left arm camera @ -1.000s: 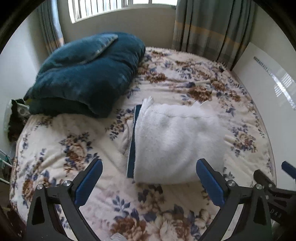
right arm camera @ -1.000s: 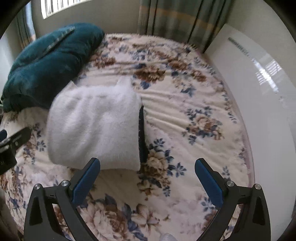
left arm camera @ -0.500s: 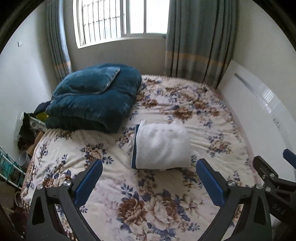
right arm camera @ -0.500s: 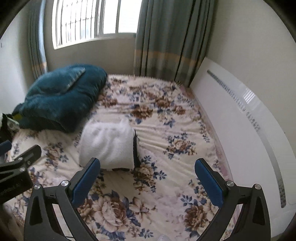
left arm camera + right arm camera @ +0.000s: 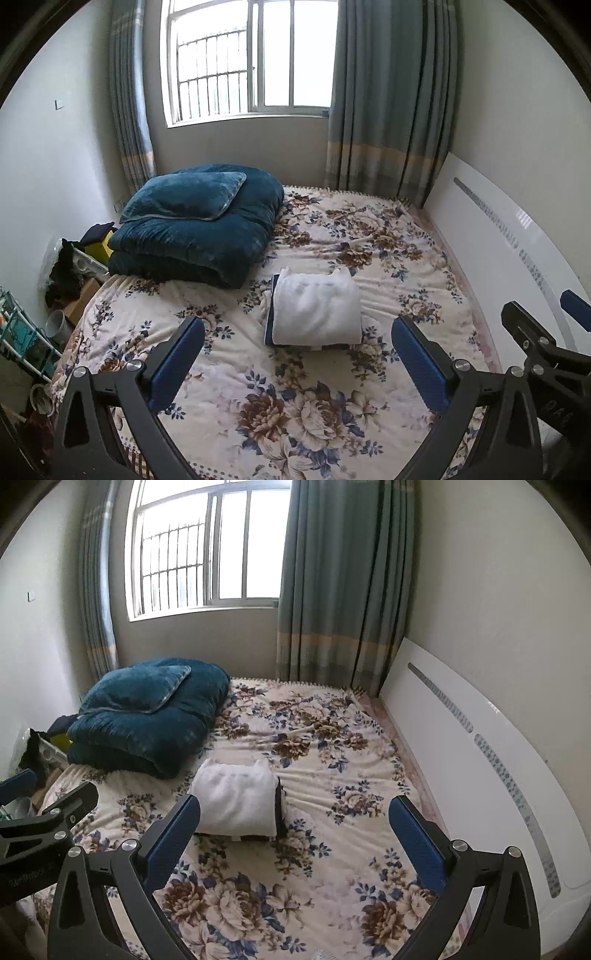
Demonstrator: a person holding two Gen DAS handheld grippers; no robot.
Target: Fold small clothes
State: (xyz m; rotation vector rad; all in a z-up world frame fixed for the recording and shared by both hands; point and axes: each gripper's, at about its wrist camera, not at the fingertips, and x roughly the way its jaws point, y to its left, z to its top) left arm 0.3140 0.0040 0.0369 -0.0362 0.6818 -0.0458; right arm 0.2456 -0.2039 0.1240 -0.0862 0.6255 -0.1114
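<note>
A folded white fleecy garment (image 5: 317, 309) with a dark blue edge lies flat in the middle of the floral bedspread (image 5: 295, 406). It also shows in the right wrist view (image 5: 238, 800). My left gripper (image 5: 297, 363) is open and empty, held well back from the garment above the near end of the bed. My right gripper (image 5: 295, 843) is open and empty too, to the right of the garment and just as far back. Each gripper shows at the edge of the other's view.
A folded dark teal quilt with a pillow (image 5: 195, 225) sits at the bed's far left. A white headboard panel (image 5: 517, 266) runs along the right side. Window and curtains (image 5: 384, 96) are behind. Clutter and a rack (image 5: 44, 295) stand on the floor at left.
Both grippers have pulled back and up from the folded garment, which now looks much smaller and farther. The garment has stayed where it lay. Both stay open.
</note>
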